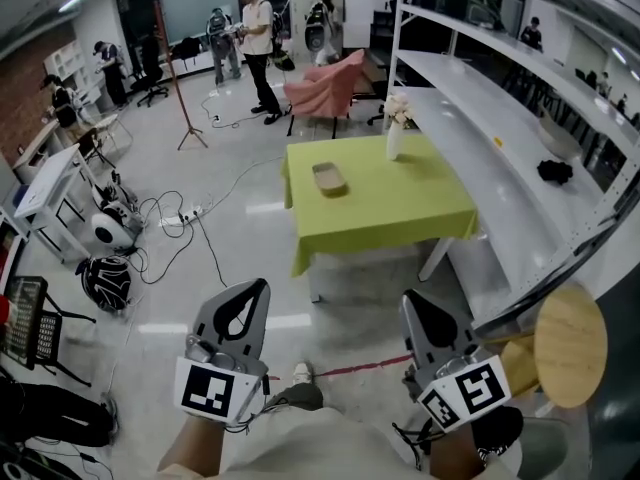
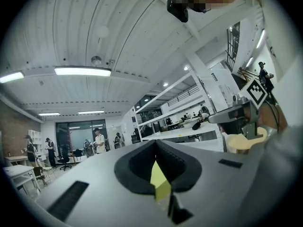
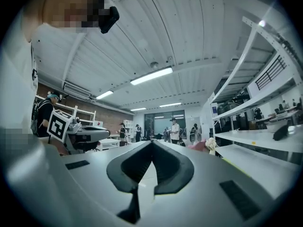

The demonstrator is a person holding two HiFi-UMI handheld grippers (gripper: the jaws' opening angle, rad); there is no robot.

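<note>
Tray (image 1: 329, 178), long axis pointing away, left gripper (image 1: 260, 286), right gripper (image 1: 409, 299), jaws together

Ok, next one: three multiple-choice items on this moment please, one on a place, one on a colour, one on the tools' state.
1. Where does the vase of flowers stand? A on the floor; B on the table, near its far right corner; C on the wooden stool.
2. What colour is the table's cloth? A red; B black; C yellow-green.
3. How are the left tool and right tool? A both shut, empty; B both wide open; C left shut on the tray.
B: it stands on the table's far edge. C: the head view shows yellow-green. A: each tool's view shows tips together, nothing between.
</note>
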